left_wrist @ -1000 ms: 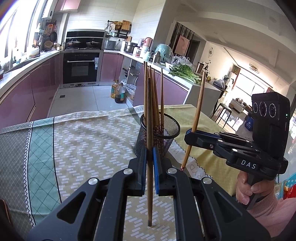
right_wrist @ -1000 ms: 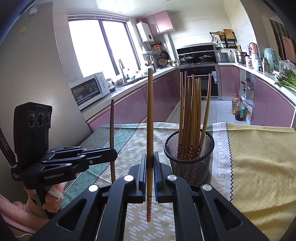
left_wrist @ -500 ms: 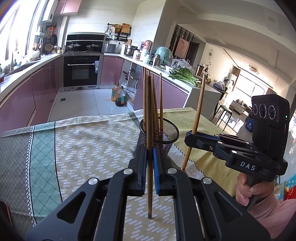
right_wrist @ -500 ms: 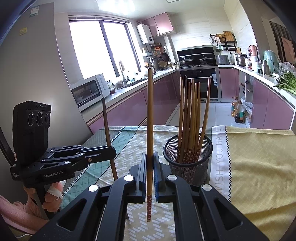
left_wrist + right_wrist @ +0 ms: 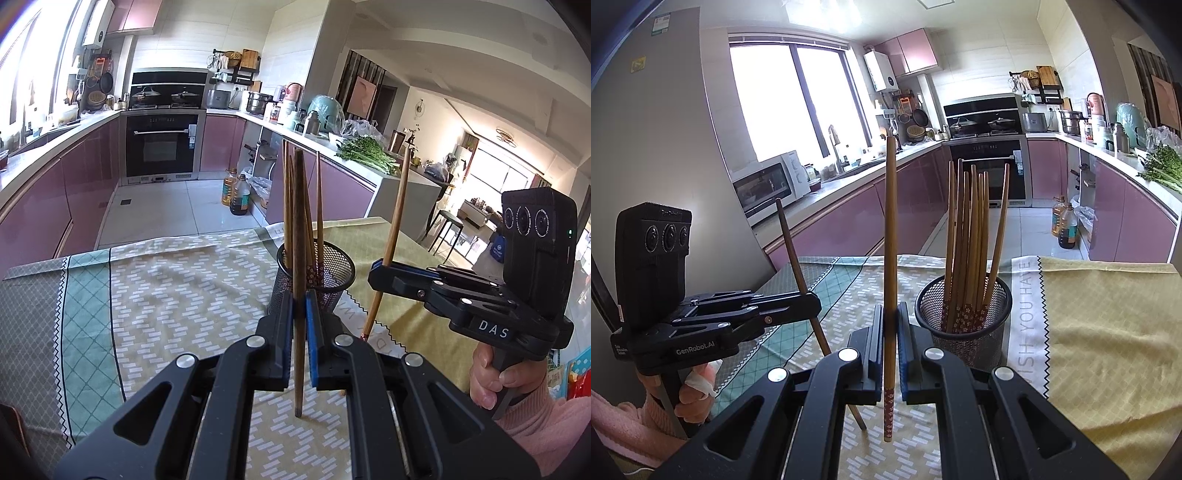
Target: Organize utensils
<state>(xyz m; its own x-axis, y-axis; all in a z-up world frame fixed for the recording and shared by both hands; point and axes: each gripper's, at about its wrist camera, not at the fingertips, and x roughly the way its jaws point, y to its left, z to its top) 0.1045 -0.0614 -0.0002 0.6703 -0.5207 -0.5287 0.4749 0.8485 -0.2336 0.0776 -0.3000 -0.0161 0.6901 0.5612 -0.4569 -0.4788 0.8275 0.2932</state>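
Observation:
A black mesh holder (image 5: 325, 269) (image 5: 964, 332) stands on the tablecloth with several wooden chopsticks upright in it. My left gripper (image 5: 299, 306) is shut on a dark chopstick (image 5: 300, 229), held upright just in front of the holder. In the right wrist view the same left gripper (image 5: 809, 306) sits at the left, its chopstick (image 5: 796, 258) leaning top-left. My right gripper (image 5: 891, 321) is shut on a light chopstick (image 5: 891, 229) with a flowered red lower end, left of the holder. From the left wrist view, the right gripper (image 5: 382, 275) is right of the holder.
The patterned green and yellow tablecloth (image 5: 166, 295) (image 5: 1108, 332) covers the table. Beyond the far edge lies a kitchen floor with oil bottles (image 5: 236, 195), purple cabinets and an oven (image 5: 160, 147). A hand in a pink sleeve (image 5: 517, 398) grips each tool.
The chopstick in my left gripper has tipped from upright to leaning top-left in the right wrist view. Both grippers stay shut on their chopsticks, and the right one has not moved.

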